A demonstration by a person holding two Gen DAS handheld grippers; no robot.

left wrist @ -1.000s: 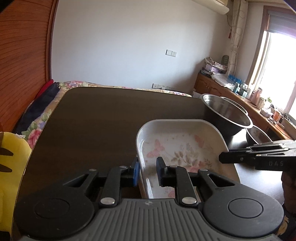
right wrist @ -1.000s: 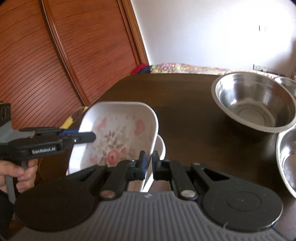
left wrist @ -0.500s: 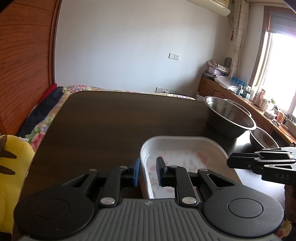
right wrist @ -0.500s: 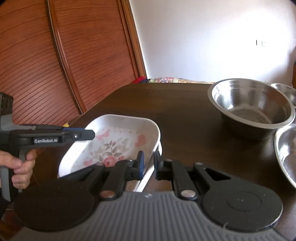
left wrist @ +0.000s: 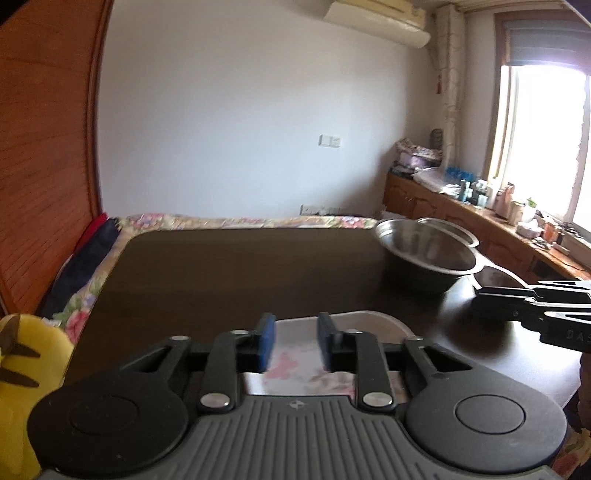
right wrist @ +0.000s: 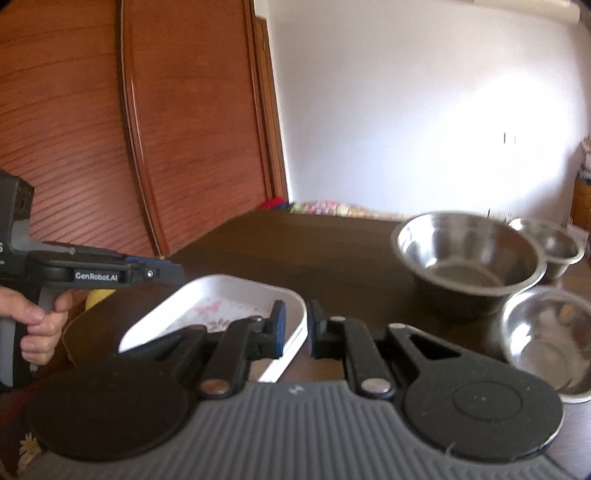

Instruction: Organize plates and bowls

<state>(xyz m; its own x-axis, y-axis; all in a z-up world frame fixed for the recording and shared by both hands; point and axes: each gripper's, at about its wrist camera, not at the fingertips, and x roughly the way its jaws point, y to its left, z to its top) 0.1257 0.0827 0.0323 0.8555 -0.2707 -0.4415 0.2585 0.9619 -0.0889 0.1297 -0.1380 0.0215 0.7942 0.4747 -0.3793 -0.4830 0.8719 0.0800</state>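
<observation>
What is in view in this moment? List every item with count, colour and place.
floral dish: 1, white with pink flowers, near table edge, between both grippers
steel bowls: 3, silver, right side of table
table: 1, dark brown
yellow object: 1, left of table
air conditioner: 1, white, high on wall
left gripper: 1, black, blue-padded fingers apart over the dish
right gripper: 1, black, fingers straddling the dish rim, small gap
hand: 1, holding left gripper's handle
</observation>
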